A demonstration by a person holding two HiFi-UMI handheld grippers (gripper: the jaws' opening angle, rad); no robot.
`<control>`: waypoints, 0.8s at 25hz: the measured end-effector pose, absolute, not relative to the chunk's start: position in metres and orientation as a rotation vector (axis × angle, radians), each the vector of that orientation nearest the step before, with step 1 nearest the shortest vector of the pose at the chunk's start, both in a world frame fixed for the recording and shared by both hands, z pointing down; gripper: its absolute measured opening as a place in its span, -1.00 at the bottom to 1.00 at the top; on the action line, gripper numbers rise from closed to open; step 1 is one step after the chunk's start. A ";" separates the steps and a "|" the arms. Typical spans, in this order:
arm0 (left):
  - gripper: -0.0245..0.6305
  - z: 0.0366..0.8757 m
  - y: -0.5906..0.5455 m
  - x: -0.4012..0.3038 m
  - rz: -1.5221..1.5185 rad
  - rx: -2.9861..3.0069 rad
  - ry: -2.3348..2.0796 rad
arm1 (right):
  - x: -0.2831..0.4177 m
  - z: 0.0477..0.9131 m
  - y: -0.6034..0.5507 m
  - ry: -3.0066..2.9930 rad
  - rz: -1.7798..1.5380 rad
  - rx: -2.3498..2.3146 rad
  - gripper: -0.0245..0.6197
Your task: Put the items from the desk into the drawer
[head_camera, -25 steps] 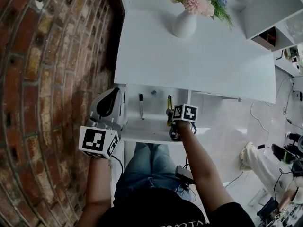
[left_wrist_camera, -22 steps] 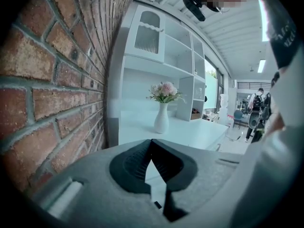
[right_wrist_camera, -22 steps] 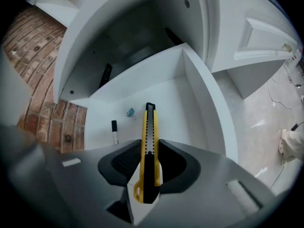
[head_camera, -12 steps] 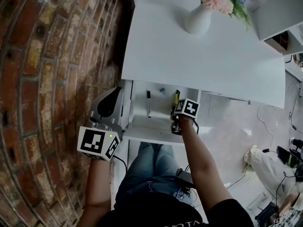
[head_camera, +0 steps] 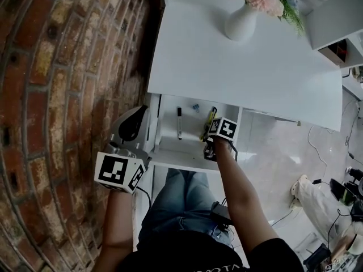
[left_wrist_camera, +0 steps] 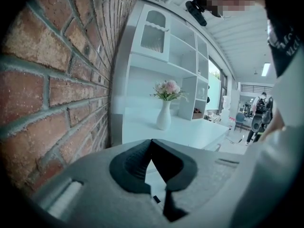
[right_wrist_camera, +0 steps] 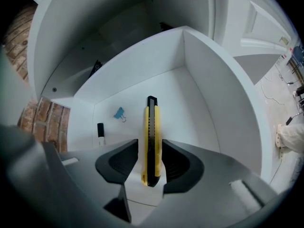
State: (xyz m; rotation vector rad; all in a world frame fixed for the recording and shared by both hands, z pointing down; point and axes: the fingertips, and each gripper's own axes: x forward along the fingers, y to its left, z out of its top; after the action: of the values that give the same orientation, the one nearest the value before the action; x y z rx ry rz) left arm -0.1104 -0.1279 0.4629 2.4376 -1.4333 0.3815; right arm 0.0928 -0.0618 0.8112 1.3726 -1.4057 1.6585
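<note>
Just let go: the right gripper (right_wrist_camera: 150, 145) is loosening around the utility knife (right_wrist_camera: 152, 122) on the drawer floor.
Its jaws have just been opening and now stand apart. The yellow-and-black knife lies between the pads, with a sliver of gap at the left pad. The knife's long axis runs straight away from the fingertips toward the back wall. Beyond the fingers to the left lie a blue binder clip (right_wrist_camera: 118, 113) and a black marker pen (right_wrist_camera: 100, 133), both inside the white drawer (right_wrist_camera: 204, 108). The left gripper (left_wrist_camera: 152, 144) hangs beside the brick wall (left_wrist_camera: 42, 80), jaws together on nothing, well apart from the drawer. The right hand is nearer. The next move looks like a straight lift off the knife without dragging it.
</note>
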 end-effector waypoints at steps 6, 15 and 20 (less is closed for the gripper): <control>-0.93 0.448 -0.134 -0.103 0.335 2.464 -1.439 | 0.090 0.781 -0.061 -1.483 1.639 1.339 -0.38; -0.93 0.417 -0.148 -0.092 0.285 2.518 -1.463 | 0.092 0.715 -0.059 -1.620 1.454 1.216 -0.36; -0.93 0.394 -0.154 -0.092 0.300 2.568 -1.507 | 0.105 0.687 -0.062 -1.643 1.402 1.222 -0.36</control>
State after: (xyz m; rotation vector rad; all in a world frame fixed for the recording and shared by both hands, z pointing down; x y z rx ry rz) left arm -0.0918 -0.1536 0.3940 2.5679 -1.5075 0.2998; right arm 0.1053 -0.0619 0.6865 1.2215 -1.6427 1.4019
